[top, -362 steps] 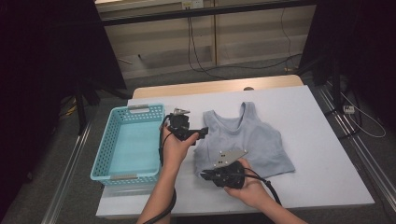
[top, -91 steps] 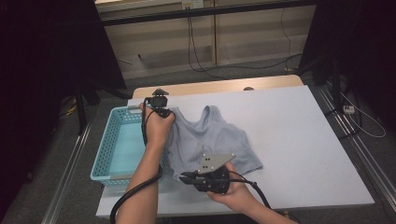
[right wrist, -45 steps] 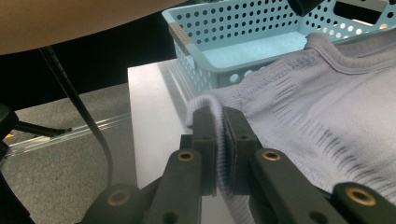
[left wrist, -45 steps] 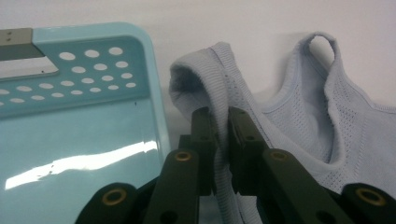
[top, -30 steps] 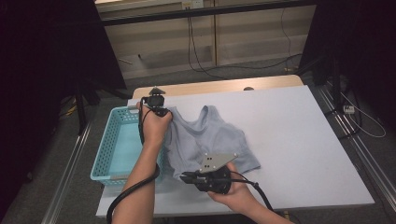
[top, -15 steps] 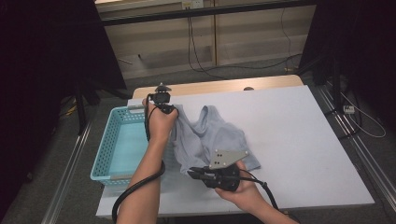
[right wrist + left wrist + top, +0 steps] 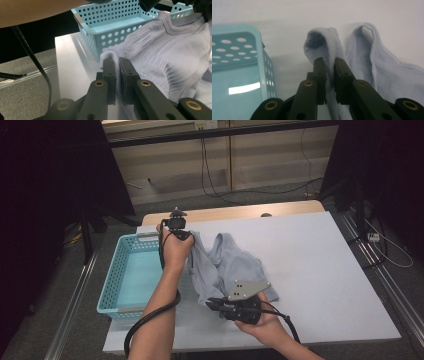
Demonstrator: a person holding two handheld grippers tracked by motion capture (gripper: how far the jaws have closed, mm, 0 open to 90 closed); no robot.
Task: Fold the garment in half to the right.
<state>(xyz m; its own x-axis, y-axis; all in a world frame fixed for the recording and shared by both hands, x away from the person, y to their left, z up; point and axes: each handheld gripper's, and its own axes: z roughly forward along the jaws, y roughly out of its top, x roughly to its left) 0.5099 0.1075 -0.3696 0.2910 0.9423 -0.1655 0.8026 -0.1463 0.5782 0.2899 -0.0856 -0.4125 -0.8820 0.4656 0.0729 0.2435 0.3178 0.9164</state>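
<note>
Both my claws pinch the pale blue tank top (image 7: 227, 265): left claw (image 7: 329, 65) a strap, right claw (image 7: 117, 66) the hem. Thin knit could slip free near the tabletop's left edge, beside the basket (image 7: 131, 275).

The high view is looking forward and down from above the table's (image 7: 325, 270) near edge. Each gripper view is looking along its own jaws at close range. All three are sharing the grey tank top (image 7: 227, 265) (image 7: 372, 65) (image 7: 175, 57) and turquoise basket (image 7: 131, 275) (image 7: 237, 50) (image 7: 115, 17).
</note>
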